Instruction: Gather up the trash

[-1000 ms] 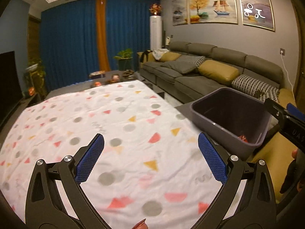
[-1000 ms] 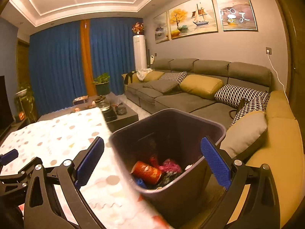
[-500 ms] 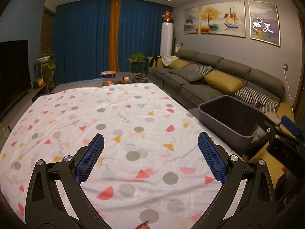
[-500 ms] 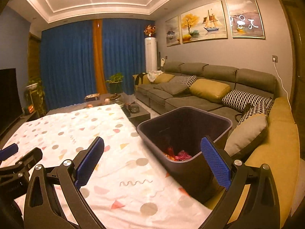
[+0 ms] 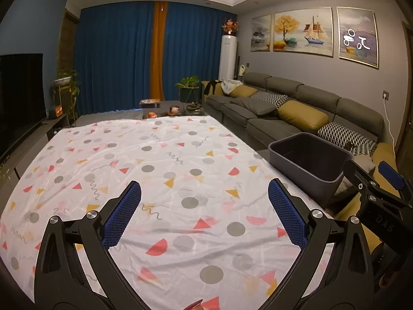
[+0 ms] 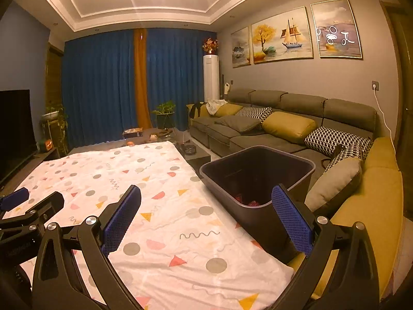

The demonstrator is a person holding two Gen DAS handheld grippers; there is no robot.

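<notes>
Both tongs have pulled back and up from the bin since a second ago, so more of the spotted cloth shows now. Left tongs (image 5: 204,206) are wide open and hold nothing; right tongs (image 6: 206,211) are wide open and empty too. In the left view the right tongs sit at about 4 o'clock, and in the right view the left tongs (image 6: 23,201) sit at about 9 o'clock. Near the right edge of the desk stands the dark bin (image 6: 258,180), at about 1 o'clock from the right tongs. Down inside it I can see a bit of red and pink trash (image 6: 247,201). It looks like crumpled wrappers, so I think it is light and soft and would squash when pinched. The cloth (image 5: 165,170) on the desk looks bare; I see no trash left on it, only a small reddish thing (image 5: 195,306) at 6 o'clock that I cannot make out. If that is trash, a gentle pinch across its middle should do.
</notes>
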